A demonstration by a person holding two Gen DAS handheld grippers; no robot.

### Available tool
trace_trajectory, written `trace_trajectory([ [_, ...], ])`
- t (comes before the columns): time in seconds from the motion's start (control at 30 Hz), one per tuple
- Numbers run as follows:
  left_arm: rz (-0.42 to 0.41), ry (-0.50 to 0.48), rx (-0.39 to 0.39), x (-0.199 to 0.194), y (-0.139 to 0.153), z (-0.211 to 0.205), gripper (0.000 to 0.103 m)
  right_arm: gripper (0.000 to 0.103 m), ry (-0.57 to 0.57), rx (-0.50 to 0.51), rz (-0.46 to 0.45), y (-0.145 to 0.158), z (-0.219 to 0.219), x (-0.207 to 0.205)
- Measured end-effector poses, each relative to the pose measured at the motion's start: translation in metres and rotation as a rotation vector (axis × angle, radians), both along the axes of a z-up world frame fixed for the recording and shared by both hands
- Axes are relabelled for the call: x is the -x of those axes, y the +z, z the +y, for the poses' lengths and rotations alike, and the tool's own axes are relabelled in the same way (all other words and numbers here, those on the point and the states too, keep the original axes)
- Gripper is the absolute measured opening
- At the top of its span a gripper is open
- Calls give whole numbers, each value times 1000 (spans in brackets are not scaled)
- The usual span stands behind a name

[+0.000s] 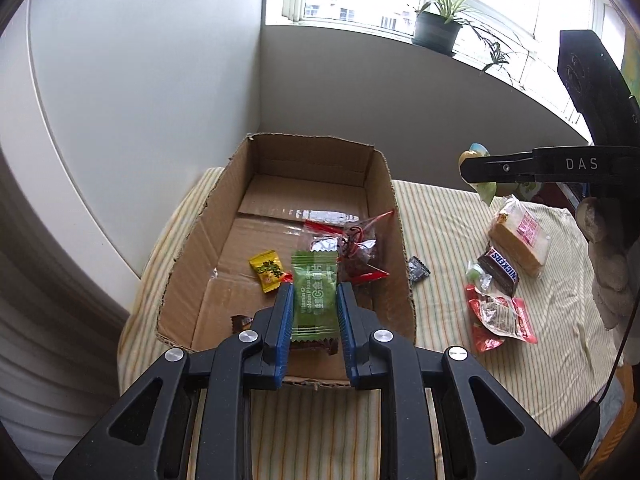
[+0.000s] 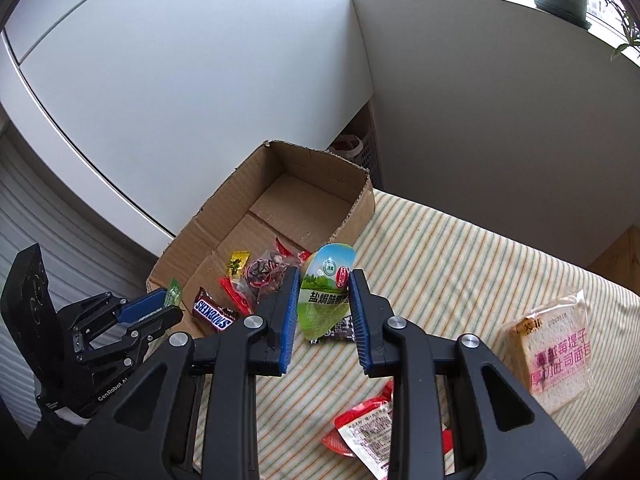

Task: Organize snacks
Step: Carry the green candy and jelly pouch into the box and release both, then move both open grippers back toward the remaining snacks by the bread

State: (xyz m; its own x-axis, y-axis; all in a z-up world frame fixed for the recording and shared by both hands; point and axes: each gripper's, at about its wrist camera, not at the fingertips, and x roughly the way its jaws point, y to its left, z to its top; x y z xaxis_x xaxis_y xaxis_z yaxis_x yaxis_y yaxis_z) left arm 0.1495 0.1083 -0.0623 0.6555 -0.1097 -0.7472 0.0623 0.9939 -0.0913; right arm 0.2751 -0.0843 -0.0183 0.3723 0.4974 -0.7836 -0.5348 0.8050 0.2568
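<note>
My left gripper (image 1: 314,292) is shut on a green plum candy packet (image 1: 314,300) and holds it over the near end of the open cardboard box (image 1: 200,256). In the box lie a yellow candy (image 1: 267,270), a red-ended clear packet (image 1: 358,252) and a Snickers bar (image 2: 212,314). My right gripper (image 2: 325,278) is shut on a green oval egg packet (image 2: 326,292), held above the striped cloth (image 2: 460,264) just right of the box (image 2: 308,176). The left gripper (image 2: 160,300) also shows in the right wrist view.
On the cloth right of the box lie a small dark packet (image 1: 418,270), a Snickers bar (image 1: 500,270), a wrapped bread slice (image 1: 520,236), a green candy (image 1: 476,274) and red packets (image 1: 500,316). A potted plant (image 1: 438,32) stands on the windowsill. A white wall runs behind.
</note>
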Motion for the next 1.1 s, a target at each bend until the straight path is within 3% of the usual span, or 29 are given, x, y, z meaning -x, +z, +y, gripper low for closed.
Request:
trace_trajectory([
  [0.4,26,42,21,-24,-16,30,20,26,69,40,21,-25,70,-33],
  [0.77,31,59,29,-32,-18,41,22,27,88,60,23,-34,86,-38],
  [0.8,34,60,29,-32,-18,41,22,29,85,60,20,-33,86,-38],
  [0.87,35,59,27,-32,-18,40,22,50,80,56,5,-29,84,-36],
  [1.1,26,64,38,-27,-11,37,22,52,82,46,-11,-15,69,-25],
])
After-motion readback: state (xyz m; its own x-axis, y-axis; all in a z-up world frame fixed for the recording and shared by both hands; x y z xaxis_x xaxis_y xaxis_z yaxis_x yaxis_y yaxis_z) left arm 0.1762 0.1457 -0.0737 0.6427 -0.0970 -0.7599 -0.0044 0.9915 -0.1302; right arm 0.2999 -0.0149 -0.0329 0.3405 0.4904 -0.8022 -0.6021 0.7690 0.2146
